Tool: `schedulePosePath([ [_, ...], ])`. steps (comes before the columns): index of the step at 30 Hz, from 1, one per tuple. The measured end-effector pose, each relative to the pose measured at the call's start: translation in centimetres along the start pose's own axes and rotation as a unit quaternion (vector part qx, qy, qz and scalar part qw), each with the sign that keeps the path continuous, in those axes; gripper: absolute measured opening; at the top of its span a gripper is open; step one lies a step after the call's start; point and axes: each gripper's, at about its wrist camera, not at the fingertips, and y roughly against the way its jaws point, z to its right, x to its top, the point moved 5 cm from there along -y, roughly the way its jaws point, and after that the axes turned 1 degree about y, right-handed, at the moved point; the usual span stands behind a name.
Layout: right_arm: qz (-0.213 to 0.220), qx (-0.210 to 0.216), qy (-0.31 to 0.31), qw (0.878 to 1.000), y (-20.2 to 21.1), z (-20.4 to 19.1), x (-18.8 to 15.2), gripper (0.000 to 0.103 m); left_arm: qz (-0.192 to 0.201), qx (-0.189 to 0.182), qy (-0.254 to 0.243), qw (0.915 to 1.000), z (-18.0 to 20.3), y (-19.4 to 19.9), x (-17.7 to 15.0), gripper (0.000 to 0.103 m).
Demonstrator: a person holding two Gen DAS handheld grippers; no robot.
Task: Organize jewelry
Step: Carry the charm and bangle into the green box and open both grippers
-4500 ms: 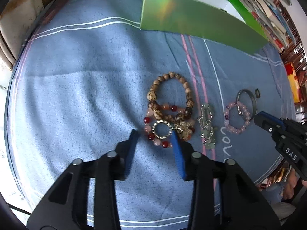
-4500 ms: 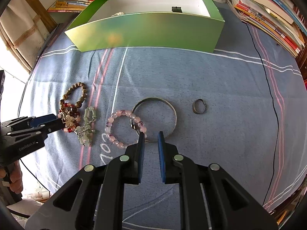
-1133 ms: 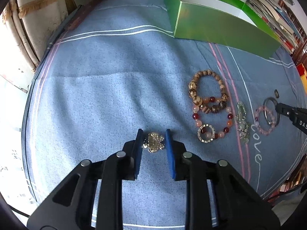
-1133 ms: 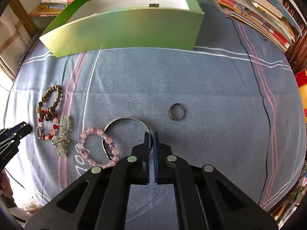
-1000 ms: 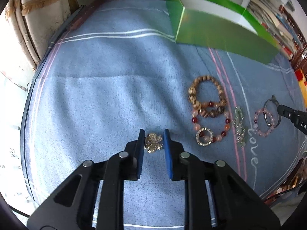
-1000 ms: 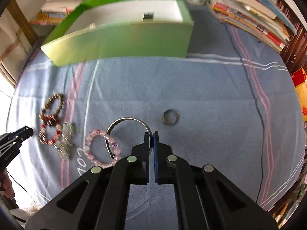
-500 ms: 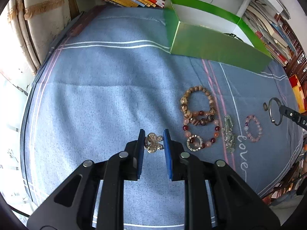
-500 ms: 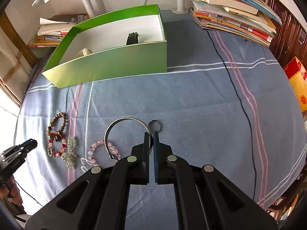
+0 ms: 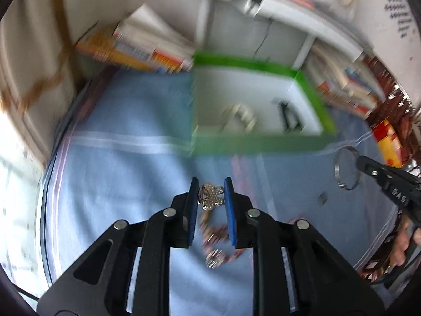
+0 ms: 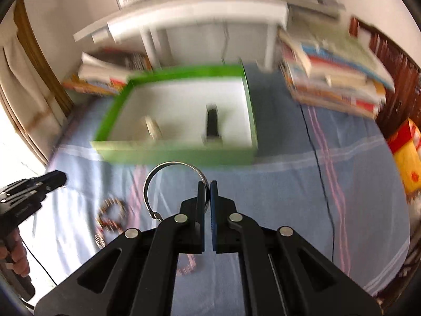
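My left gripper is shut on a rhinestone brooch and holds it above the blue cloth, short of the green box. My right gripper is shut on a silver bangle and holds it up in front of the green box. The box is open, white inside, and holds a pale piece and a black item. Beaded bracelets lie on the cloth below; they also show blurred in the left wrist view. The right gripper with the bangle shows in the left wrist view.
Book stacks lie at the right and behind the box at the left. A white shelf unit stands behind. A small ring lies on the cloth. A black cable runs across the right side. Both views are motion-blurred.
Both grippers have risen and moved forward toward the green box, carrying the brooch and the bangle. The box interior now shows from above.
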Motion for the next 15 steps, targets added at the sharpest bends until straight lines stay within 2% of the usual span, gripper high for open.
schedulePosePath([
  [3,0.03,0.007,0.003,1.0,0.7,-0.3,3.5,0.004,0.021,-0.024,-0.006,0.9995,2.1,0.3,3.9,0.019],
  [7,0.06,0.006,0.006,0.998,0.1,-0.2,7.5,0.004,0.036,-0.033,-0.018,0.9986,3.6,-0.7,7.4,0.019],
  [11,0.04,0.009,-0.011,0.999,-3.2,0.7,9.0,0.004,0.014,-0.025,-0.008,0.9995,3.7,-4.3,9.1,0.019],
  [15,0.002,-0.004,-0.016,1.0,-7.6,1.2,8.5,0.004,-0.012,0.0,-0.008,0.9999,3.5,-8.1,9.3,0.019],
])
